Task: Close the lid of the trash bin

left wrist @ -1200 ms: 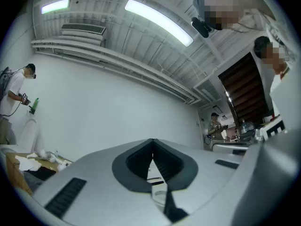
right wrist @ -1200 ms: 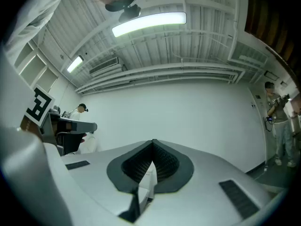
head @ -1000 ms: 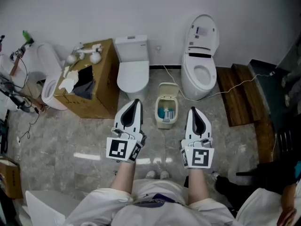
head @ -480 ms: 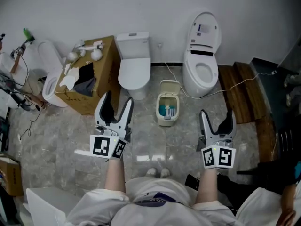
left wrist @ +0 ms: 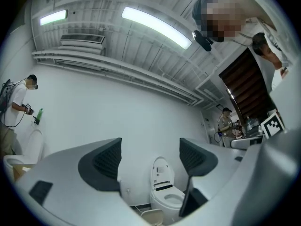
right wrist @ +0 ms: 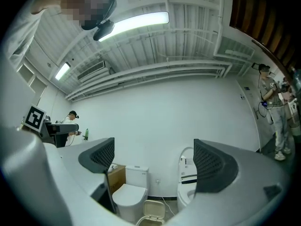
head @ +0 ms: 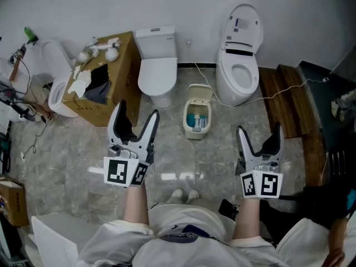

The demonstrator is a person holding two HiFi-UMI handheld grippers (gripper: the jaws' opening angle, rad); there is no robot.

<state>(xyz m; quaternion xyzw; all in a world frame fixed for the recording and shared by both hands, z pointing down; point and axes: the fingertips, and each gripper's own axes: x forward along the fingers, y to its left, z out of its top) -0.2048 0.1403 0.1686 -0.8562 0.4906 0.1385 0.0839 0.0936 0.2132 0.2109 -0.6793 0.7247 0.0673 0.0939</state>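
Centre frame: small trash bin (head: 196, 121) on the floor, lid (head: 200, 92) raised, contents possibly blue packaging. Below it, left claw (head: 136, 113) and right claw (head: 258, 130) are spreading open, both empty.

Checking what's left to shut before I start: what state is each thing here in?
trash bin: lid raised, open, items inside.
toilet by the box: lid down.
toilet right of the bin: lid up, seat down.
cardboard box: top open.
left gripper: jaws opening, nothing between them.
right gripper: jaws opening, nothing between them.
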